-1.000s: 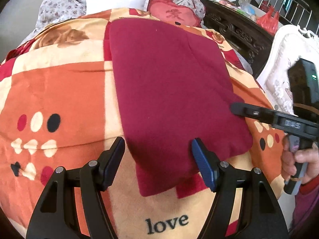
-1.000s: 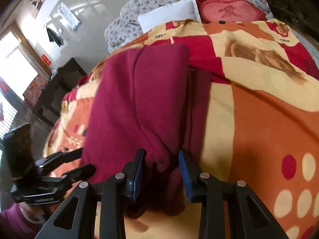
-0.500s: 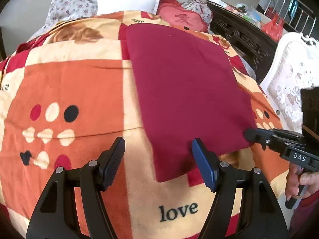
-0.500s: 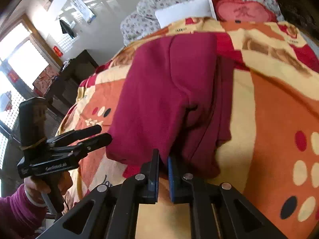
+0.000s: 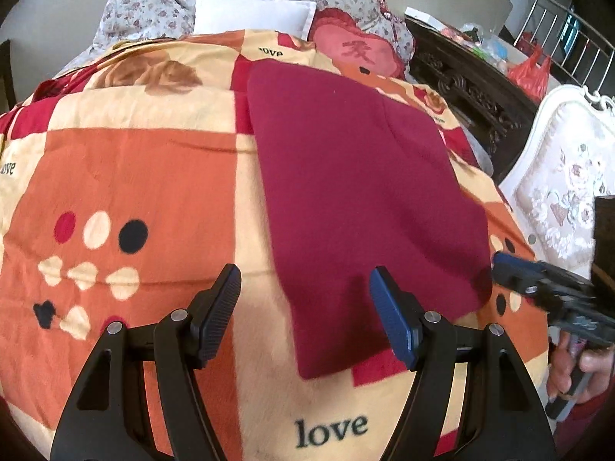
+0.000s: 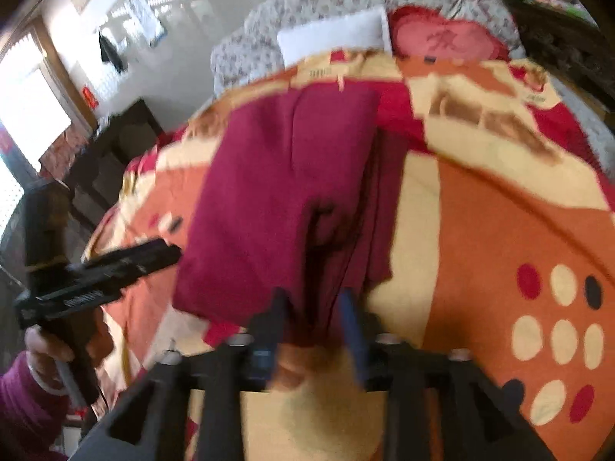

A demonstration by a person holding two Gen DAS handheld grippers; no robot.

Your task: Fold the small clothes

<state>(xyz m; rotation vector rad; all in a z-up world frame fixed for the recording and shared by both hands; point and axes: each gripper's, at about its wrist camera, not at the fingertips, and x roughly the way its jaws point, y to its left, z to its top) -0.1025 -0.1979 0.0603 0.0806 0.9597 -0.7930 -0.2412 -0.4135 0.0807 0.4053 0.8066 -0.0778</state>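
Observation:
A dark red garment [image 5: 357, 199] lies folded into a long rectangle on the orange patterned blanket [image 5: 134, 192]. My left gripper [image 5: 303, 284] hovers open above its near left corner, and its fingers hold nothing. In the right wrist view the garment [image 6: 284, 184] shows a loose fold along its right side. My right gripper [image 6: 315, 319] is at the garment's near edge. Its jaws are opening, with a bit of cloth between the blurred fingers and the pads off it. Each gripper also shows in the other's view: right gripper [image 5: 499, 265], left gripper [image 6: 169, 251].
A white pillow [image 5: 250, 11] and a red cushion [image 5: 357, 50] lie at the bed's far end. Dark carved wooden furniture [image 5: 461, 84] and a white upholstered piece [image 5: 557, 176] stand on the right. A dark cabinet [image 6: 115, 153] stands on the other side.
The right gripper pinched the garment's near edge shut, then opened its jaws again while drawing back slightly. The garment's near right corner now lies flatter. The left gripper stayed open.

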